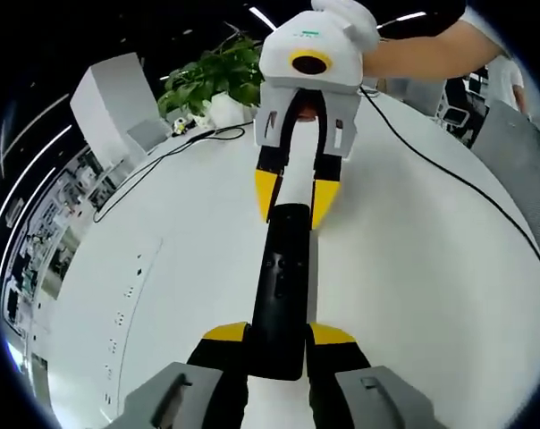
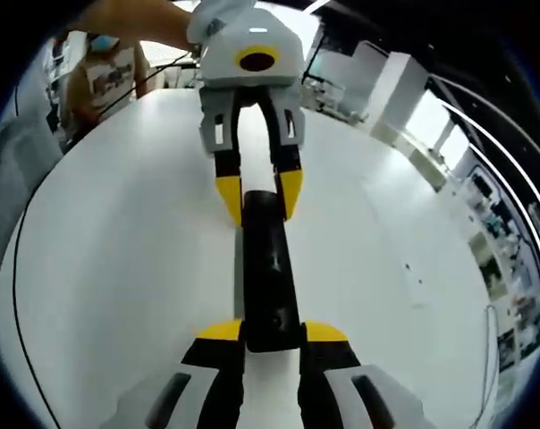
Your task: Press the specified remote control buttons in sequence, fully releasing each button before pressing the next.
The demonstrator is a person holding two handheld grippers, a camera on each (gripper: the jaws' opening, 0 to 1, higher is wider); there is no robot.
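A long black remote control [image 1: 281, 277] lies lengthwise on the white round table [image 1: 413, 268], its buttons facing up. In the left gripper view my left gripper [image 1: 279, 334] is shut on the remote's near end, yellow fingertips on either side. My right gripper [image 1: 294, 197] comes in from the far side and holds the opposite end between its yellow tips. In the right gripper view the remote [image 2: 270, 268] runs away from my right gripper [image 2: 272, 332], which clamps its near end, and the left gripper [image 2: 259, 195] grips the far end.
A black cable [image 1: 449, 174] trails over the table. A potted green plant [image 1: 212, 76] and a white box [image 1: 109, 103] stand at the far edge. A person's arm [image 1: 431, 49] holds the right gripper. Sockets [image 1: 122, 304] are set into the tabletop.
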